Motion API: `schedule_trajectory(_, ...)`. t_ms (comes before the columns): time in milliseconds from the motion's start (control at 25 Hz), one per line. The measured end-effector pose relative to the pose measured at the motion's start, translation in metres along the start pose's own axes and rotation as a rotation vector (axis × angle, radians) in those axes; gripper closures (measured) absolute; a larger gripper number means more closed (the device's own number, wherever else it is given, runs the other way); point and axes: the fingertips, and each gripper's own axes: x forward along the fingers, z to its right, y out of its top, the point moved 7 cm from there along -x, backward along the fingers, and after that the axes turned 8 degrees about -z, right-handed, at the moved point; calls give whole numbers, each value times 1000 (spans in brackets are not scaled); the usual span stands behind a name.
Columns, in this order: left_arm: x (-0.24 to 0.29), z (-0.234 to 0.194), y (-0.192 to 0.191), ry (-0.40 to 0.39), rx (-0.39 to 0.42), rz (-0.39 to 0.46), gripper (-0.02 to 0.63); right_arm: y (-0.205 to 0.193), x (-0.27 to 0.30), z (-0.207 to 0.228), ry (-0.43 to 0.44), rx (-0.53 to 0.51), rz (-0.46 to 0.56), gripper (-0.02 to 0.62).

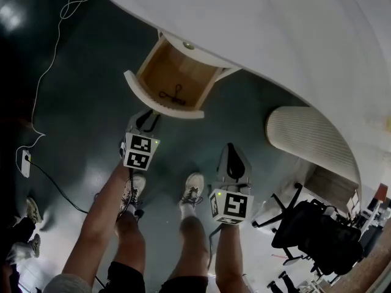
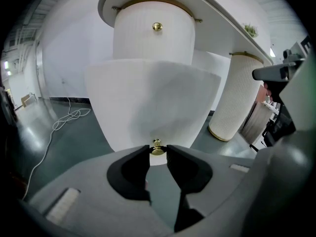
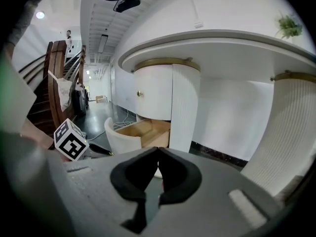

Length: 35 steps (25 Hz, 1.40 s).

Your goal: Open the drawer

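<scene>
Drawer: pulled out from under the desk's rounded end, wooden inside showing. I judge it light, rigid and free-sliding.
Knob: small, brass and slick, at the middle of the front. That's my hold point.
Left gripper: pinching that knob, angled downward.
Right gripper: jaws pressed together on nothing, hanging well back.

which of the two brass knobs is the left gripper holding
The lower knob, on the front of the pulled-out drawer: the left gripper has its jaws closed on it. The upper knob sits on the closed front above, with nothing touching it.
</scene>
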Motion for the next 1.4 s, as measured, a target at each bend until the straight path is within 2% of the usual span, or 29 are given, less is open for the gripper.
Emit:
schedule_trajectory(720, -41, 2, -53, -13, 1, -85, 491, -14, -35, -46, 33, 19, -48, 592)
schedule_trajectory(1280, -45, 3, -54, -21, -31, -101, 485, -6, -35, -53, 48, -4, -50, 592)
schedule_trajectory(1320, -46, 3, -52, -29, -38, -90, 476, -5, -36, -53, 47, -5, -49, 592)
schedule_trajectory(1400, -51, 5, -49, -54, -47, -67, 370, -3, -37, -53, 47, -6, -49, 592)
